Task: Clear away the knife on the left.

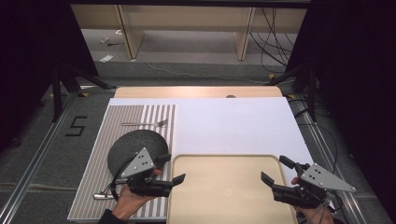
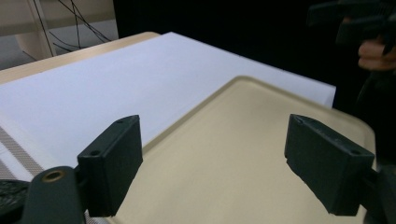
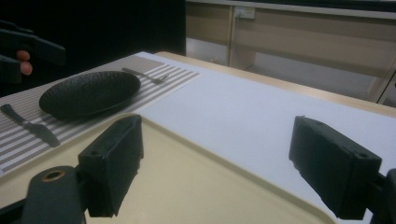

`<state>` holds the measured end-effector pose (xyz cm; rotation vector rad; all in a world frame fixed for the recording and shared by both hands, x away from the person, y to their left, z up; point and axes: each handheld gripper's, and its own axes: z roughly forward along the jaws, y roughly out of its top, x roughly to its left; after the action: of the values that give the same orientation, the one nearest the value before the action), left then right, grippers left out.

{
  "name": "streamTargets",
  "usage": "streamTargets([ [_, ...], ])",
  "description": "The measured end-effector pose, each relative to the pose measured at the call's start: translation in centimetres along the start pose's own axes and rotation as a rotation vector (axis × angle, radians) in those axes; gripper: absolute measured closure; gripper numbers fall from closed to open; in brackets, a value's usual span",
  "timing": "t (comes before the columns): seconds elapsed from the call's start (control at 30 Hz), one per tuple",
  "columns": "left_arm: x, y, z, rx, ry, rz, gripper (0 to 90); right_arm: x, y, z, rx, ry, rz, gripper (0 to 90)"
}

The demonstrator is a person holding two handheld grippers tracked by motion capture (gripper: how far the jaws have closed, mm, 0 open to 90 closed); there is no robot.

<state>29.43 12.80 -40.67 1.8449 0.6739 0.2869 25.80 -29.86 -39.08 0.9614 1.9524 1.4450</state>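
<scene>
The left gripper (image 1: pixel 175 169) hangs over the left rim of the beige tray (image 1: pixel 224 161), jaws spread wide with nothing between them; the right gripper (image 1: pixel 276 173) mirrors it at the tray's right rim, equally spread and empty. Both point inward toward each other across the tray, which suggests that the two are set to take it by its opposite short sides, one grip each, so it would lift level. The tray lies flat on the white sheet (image 1: pixel 233 123), directly under and ahead of both pairs of jaws, its long axis running from one gripper to the other, its far edge facing away from the person. Just behind the left gripper, on the striped placemat (image 1: pixel 93 140), sits a black plate (image 1: pixel 130 142); a fork (image 1: pixel 144 123) lies beyond the plate, its long axis parallel to the tray's, tines pointing toward the white sheet. A knife (image 3: pixel 28 125) lies on the near side of the plate, partly under the left hand in the high view
</scene>
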Motion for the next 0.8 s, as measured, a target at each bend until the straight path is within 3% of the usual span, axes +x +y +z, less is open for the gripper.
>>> streamTargets([
  [0.17,0.2,0.1,0.0,0.111,0.019,0.056,18.8,0.1,0.0,0.2,0.003,0.0,-0.002,18.5],
  [0.27,0.6,0.9,-0.6,0.138,-0.005,0.044,19.5,0.1,0.0,0.1,0.004,0.001,0.001,18.5],
  [0.37,0.8,1.3,-1.0,0.18,-0.006,0.065,20.2,0.0,-0.1,0.1,0.001,-0.002,0.002,18.5],
  [0.53,0.9,1.4,-1.3,0.303,-0.036,0.145,20.3,0.1,-0.1,0.0,0.005,-0.004,0.003,18.5],
  [0.57,0.9,1.4,-1.3,0.303,-0.036,0.145,20.9,0.1,-0.1,0.0,0.005,-0.004,0.005,18.5],
  [0.6,1.1,1.4,-1.5,0.349,-0.032,0.166,21.1,0.1,-0.1,0.0,0.006,-0.004,0.005,18.5],
  [0.8,2.0,1.2,-2.6,0.46,-0.025,0.192,21.1,0.1,-0.2,-0.1,0.007,-0.007,0.005,18.5],
])
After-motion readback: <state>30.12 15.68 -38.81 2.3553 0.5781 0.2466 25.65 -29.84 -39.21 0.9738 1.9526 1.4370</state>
